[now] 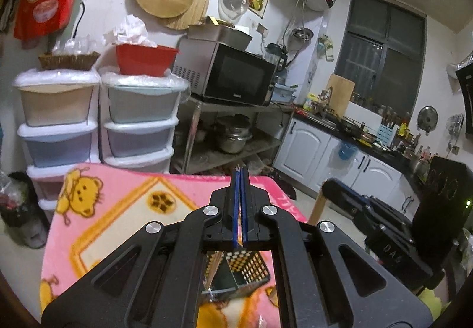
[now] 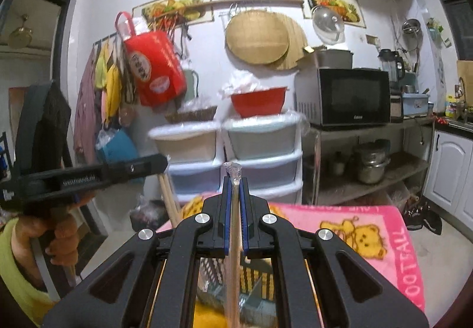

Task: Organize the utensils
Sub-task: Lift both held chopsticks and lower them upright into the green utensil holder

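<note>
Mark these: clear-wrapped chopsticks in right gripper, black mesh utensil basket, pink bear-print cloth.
Clear-wrapped chopsticks point(image 2: 235, 227): right wrist view, wrapped shaft between the pads.
Black mesh utensil basket point(image 1: 251, 268): left wrist view, mesh wall.
Pink bear-print cloth point(image 1: 124, 180): left wrist view, pink border.

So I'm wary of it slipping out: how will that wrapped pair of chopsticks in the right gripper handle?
The wrapped chopsticks look thin, long and probably light and stiff. Their clear plastic sleeve looks glossy, so they may slide between the right gripper's pads. Held near one end, they could pivot if bumped.
</note>
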`<action>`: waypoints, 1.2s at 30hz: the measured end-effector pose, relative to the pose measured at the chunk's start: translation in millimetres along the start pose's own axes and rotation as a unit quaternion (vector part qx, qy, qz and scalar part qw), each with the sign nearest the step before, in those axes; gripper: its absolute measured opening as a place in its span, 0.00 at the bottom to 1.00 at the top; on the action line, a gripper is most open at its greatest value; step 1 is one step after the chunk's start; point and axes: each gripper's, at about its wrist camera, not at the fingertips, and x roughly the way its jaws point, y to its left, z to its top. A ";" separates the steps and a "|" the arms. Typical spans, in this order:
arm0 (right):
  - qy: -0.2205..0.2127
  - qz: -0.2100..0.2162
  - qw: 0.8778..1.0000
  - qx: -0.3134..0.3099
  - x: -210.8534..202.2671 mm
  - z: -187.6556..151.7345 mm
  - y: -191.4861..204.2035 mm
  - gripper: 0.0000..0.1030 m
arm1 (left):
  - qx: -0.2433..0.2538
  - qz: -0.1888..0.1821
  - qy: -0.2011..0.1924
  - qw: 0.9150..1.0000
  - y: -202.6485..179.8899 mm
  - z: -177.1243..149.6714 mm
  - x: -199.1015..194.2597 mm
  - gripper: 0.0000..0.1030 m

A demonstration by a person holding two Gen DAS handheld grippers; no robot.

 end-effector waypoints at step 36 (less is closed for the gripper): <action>0.023 -0.098 0.993 0.060 75.8 -80.1 -43.6 0.06 | 0.033 0.052 0.060 0.996 27.7 -82.8 79.1 0.00</action>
